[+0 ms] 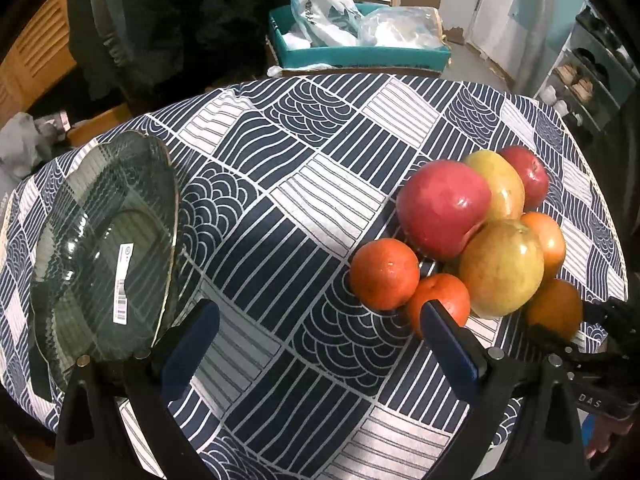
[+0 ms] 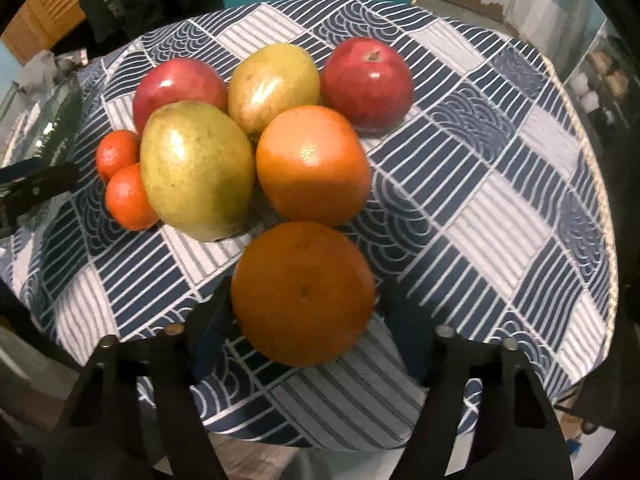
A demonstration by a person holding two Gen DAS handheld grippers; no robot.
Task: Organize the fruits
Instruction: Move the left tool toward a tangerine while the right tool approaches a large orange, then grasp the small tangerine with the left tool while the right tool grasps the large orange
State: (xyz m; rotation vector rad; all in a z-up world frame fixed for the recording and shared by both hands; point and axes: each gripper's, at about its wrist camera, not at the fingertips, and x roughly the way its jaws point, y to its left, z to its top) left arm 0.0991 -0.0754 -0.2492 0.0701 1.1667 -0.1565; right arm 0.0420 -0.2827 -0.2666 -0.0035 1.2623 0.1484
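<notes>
The right gripper (image 2: 303, 304) is closing around the nearest orange (image 2: 303, 294), its jaws standing on either side of the fruit at about 6 o'clock in the right wrist view. The fingers are hidden behind the orange, so actual contact is not visible, though the jaws are drawn in against its sides. The left gripper (image 1: 320, 328) is hanging wide over the tabletop (image 1: 280, 216) with nothing between its blue fingers (image 1: 452, 344), only the navy-and-white patterned cloth.

The rest of the fruit is sitting in a tight cluster on the cloth. In the right wrist view, a second orange (image 2: 314, 166) is lying just beyond the gripped one, toward 12 o'clock. A yellow-green mango (image 2: 198, 170) is touching it at 9 o'clock, and another mango (image 2: 274, 86) is resting behind. Two red apples are flanking that far mango, one (image 2: 178, 86) at 10 o'clock, the other (image 2: 366, 84) at 1 o'clock. Two small tangerines, one (image 2: 117, 154) and the next (image 2: 130, 196), are pressing against the near mango's left side.

A dark glass plate (image 1: 104, 248) is lying at 9 o'clock in the left wrist view, well apart from the fruit, bearing a white barcode label (image 1: 122, 284). Beyond the tabletop, a teal box (image 1: 360, 56) is holding plastic bags.
</notes>
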